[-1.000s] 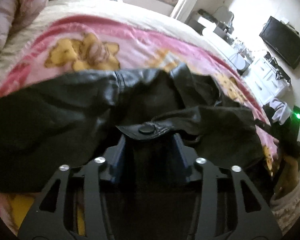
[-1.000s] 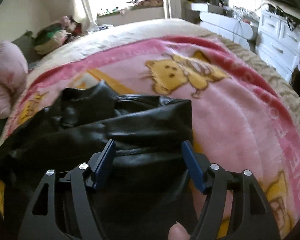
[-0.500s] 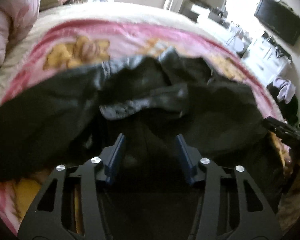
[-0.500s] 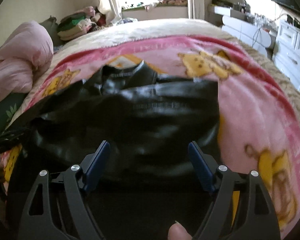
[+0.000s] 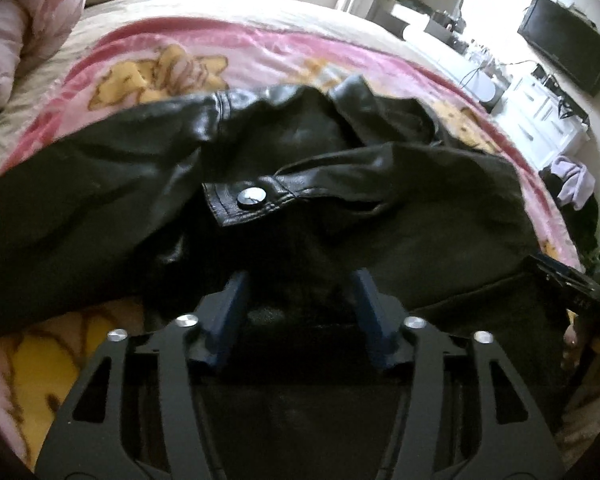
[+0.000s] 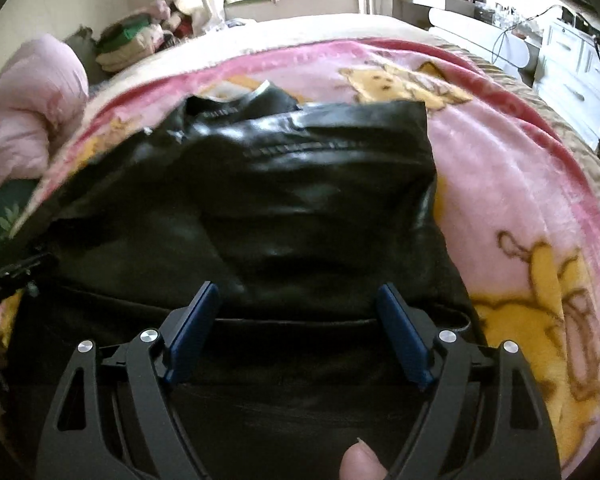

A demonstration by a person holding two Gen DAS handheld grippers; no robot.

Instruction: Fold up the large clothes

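A black leather jacket (image 5: 380,200) lies crumpled on a pink blanket with yellow bears (image 5: 160,72). Its tab with a metal snap (image 5: 250,197) rests a little beyond my left gripper (image 5: 298,280), free of the pads. That gripper's jaws are opening; dark jacket cloth lies under and between them, and the pads do not press on it. In the right wrist view the jacket (image 6: 300,180) fills the middle, its far edge folded flat. My right gripper (image 6: 298,292) hovers low over the near hem, its jaws wide and still opening, with nothing clamped.
A pink duvet (image 6: 24,120) is bunched at the bed's left. White drawers (image 5: 540,120) and a wall television (image 5: 568,52) stand to the right, and folded clothes (image 6: 128,44) are piled at the far left. A thumb (image 6: 360,460) shows at the bottom edge. Bare blanket (image 6: 520,184) lies right of the jacket.
The snap tab has left the left jaws and now lies beyond them. Both grippers' jaws stand wider. The right gripper has shifted over the jacket's middle and come lower.
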